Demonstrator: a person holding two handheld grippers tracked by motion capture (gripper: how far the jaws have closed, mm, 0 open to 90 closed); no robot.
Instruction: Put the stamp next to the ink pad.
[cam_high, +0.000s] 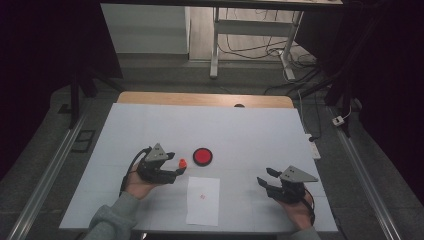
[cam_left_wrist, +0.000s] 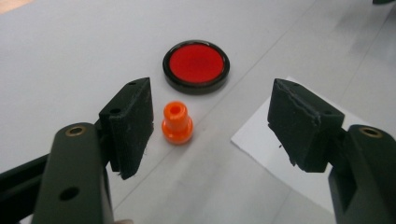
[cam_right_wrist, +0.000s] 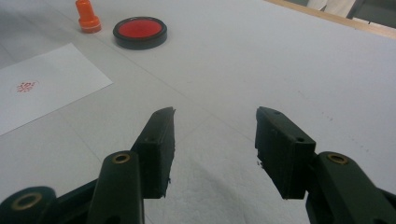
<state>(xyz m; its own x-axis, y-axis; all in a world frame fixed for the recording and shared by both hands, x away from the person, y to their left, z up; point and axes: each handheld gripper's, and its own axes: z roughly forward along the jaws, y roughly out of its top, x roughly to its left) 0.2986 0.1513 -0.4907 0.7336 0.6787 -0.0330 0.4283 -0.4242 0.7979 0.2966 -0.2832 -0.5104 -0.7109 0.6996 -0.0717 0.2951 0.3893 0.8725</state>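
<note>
The left gripper (cam_left_wrist: 210, 121) is held wide open, nothing pinched. No earlier frame is given, so only the state is told: the little orange stamp (cam_left_wrist: 177, 123) is stood upright on the table (cam_high: 260, 130) just beside the inner face of its left jaw, apart from the pads. Just past the stamp, the round red ink pad (cam_left_wrist: 196, 65) is seen. A white paper (cam_right_wrist: 42, 86) with a red mark is laid under its right jaw. The right gripper (cam_right_wrist: 215, 140) is parked open too, over bare table, well apart from it all.

A dim room: grey floor (cam_high: 165, 75), a white desk frame (cam_high: 216, 45) with tangled cables (cam_high: 250, 50) behind the table.
</note>
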